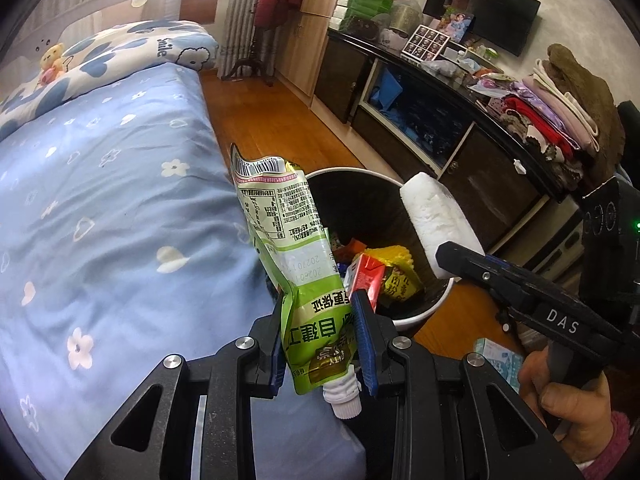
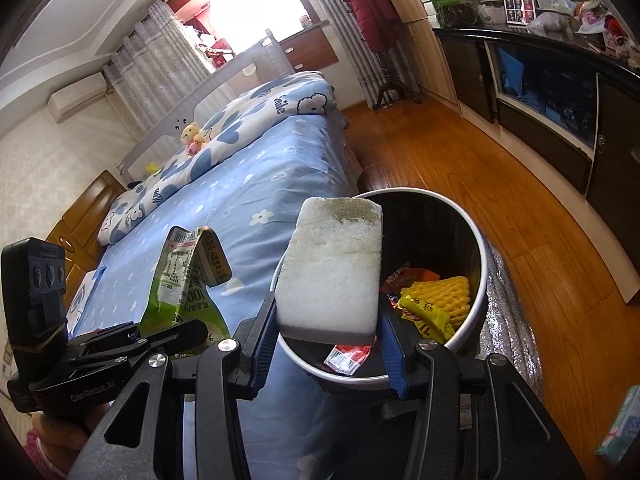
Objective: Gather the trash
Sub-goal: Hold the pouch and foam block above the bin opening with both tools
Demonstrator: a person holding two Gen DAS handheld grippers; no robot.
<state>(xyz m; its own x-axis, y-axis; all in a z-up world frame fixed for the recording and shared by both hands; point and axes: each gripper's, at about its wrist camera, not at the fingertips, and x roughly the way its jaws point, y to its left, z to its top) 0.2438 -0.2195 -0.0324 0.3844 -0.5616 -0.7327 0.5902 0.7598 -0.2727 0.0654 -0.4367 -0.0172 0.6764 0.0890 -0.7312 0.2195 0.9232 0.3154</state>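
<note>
My left gripper is shut on a green spouted drink pouch, held upright beside the bed, just left of the bin. The pouch also shows in the right wrist view. My right gripper is shut on a white foam block, held over the near rim of the round trash bin. The block also shows in the left wrist view, over the bin's right rim. The bin holds several wrappers, a red packet and yellow foam netting.
A bed with a blue flowered sheet lies left of the bin. A dark cabinet with folded clothes runs along the right. Wood floor lies between. A blue box lies on the floor at right.
</note>
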